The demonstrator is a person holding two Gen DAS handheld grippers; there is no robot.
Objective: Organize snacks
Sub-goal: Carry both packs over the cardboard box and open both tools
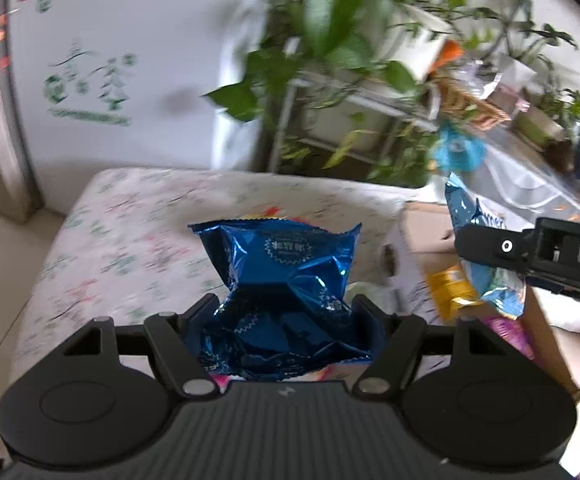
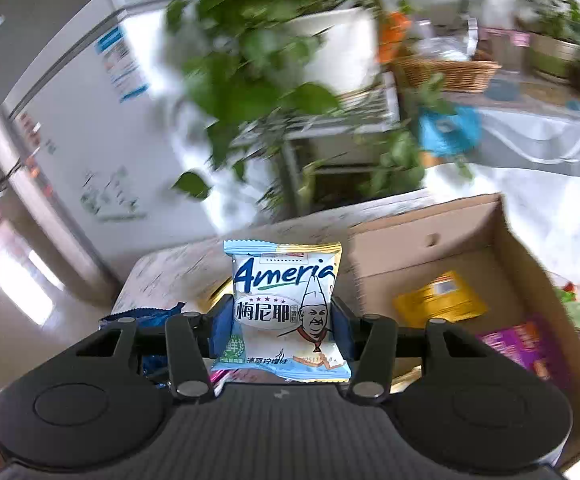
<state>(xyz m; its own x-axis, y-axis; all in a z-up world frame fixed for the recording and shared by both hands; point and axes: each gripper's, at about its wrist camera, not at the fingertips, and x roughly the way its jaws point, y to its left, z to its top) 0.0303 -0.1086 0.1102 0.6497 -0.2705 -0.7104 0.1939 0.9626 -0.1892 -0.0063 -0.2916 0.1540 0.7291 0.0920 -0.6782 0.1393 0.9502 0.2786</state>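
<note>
Big white refrigerator (image 2: pixel 90 128) with green printed motifs fills the left of the room, and a leafy green potted plant on a white metal stand (image 2: pixel 274 60) trails down beside it, all smeared with blur. A woven wicker basket (image 2: pixel 445 70) sits on a far surface to the right.

Down to the tabletop (image 1: pixel 122 232), covered in a pale cloth with a small floral print. At its right edge stands an open brown cardboard box (image 2: pixel 429 240), flaps up. Lying on the box floor: a flat yellow snack pouch (image 2: pixel 439 300) near the middle and a purple snack pack (image 2: pixel 529 344) toward the near right corner.

Now the tongs. The left tongs (image 1: pixel 286 316) are clamped on a crinkled shiny blue foil snack bag (image 1: pixel 286 264), fingers pressing in on both sides of its lower half, the top edge standing up over the middle of the tabletop, clear of the cloth. The right tongs (image 2: pixel 280 320) are pinching a pale blue and white snack packet printed with a chef's face (image 2: pixel 286 304), upright, held over the tabletop's right end just beside the box's left wall. In the left wrist view that same packet hangs from the black tongs right at the box, above the yellow pouch.
</note>
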